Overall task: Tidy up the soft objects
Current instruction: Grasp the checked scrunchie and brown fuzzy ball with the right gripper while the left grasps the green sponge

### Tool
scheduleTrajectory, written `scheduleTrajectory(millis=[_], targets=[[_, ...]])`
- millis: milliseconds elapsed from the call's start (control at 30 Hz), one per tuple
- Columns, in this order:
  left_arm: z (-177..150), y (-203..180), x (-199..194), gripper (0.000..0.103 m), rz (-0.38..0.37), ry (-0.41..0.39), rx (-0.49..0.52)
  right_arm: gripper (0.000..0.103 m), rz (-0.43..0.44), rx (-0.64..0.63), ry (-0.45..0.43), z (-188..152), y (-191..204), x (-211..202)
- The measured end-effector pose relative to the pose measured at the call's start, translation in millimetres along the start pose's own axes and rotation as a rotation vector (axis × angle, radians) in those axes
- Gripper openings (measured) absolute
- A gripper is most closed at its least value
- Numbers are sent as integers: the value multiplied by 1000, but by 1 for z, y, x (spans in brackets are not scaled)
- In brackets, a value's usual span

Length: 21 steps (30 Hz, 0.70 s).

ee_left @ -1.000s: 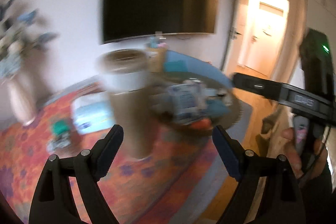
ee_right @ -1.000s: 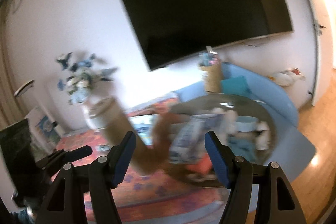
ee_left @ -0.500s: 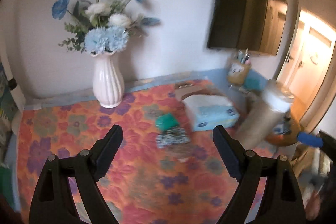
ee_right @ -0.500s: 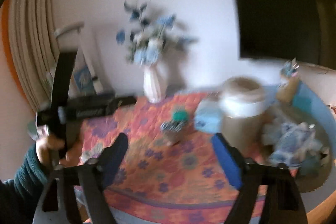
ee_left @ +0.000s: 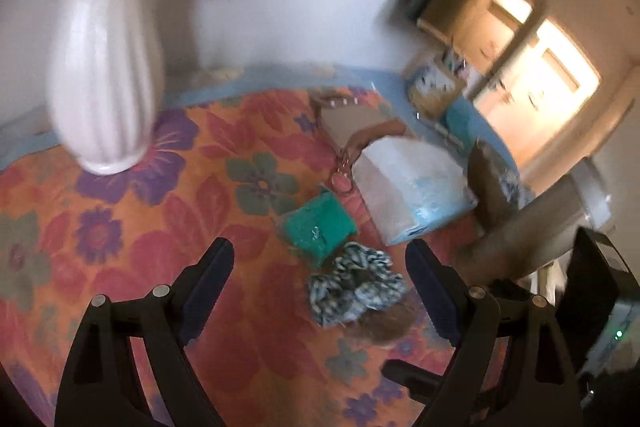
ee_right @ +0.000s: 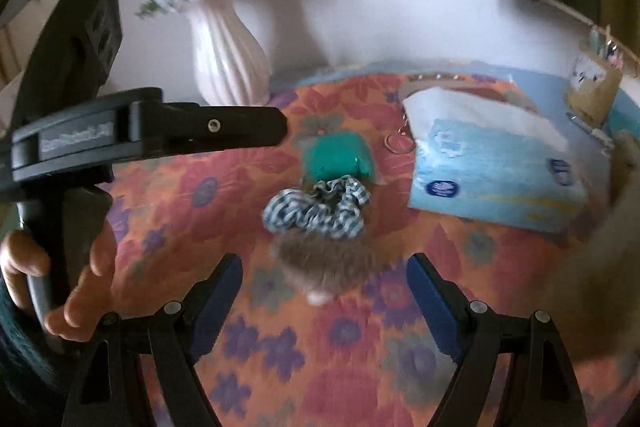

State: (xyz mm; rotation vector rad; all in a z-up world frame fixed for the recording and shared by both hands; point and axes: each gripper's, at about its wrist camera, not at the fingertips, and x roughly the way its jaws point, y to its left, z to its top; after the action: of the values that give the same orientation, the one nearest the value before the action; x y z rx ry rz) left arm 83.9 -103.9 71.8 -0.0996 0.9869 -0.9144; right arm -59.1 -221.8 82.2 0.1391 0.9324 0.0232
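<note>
Blue-and-white checked fabric scrunchie lying crumpled on the cloth, touching the near edge of a small green foil-wrapped packet. Just in front of the scrunchie, a fuzzy brown-grey soft thing with a white tip, too blurred to name. Seen from the left wrist view, the same scrunchie and green packet sitting to the right of centre, between the finger lines and nearer the right-hand finger.

Right gripper tilted down over the cloth, jaws spread wide after just opening further, nothing between the blue pads; fuzzy thing and scrunchie lying ahead of the gap, untouched. Left gripper also angled down, jaws wide apart, holding nothing. In the right wrist view, left gripper's black body reaching in from the left, gripped at the handle by the left hand with a dark teal sleeve at the wrist.

Orange quilted cloth with red and purple flowers covering the surface, blue border at the far edge. Pale blue tissue box to the right of the packet, a key ring just beside its left corner. White ribbed vase with blue and white flowers at the back against a white wall. Dark screen at upper right, lit doorway visible in the left wrist view.
</note>
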Motion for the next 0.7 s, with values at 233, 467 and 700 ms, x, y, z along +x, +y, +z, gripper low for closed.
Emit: scheduleTrajectory(millis=[233,467,700], targets=[[4,8,29,87,-16,53,41,52,-25,-43,34,9,0,38],[8,-11,54,86,39,93,126,52,-39,31,-2,-12,-16,15],[6,-27,63,45,131,79,211,52,8,12,-33,-10,-13,12]])
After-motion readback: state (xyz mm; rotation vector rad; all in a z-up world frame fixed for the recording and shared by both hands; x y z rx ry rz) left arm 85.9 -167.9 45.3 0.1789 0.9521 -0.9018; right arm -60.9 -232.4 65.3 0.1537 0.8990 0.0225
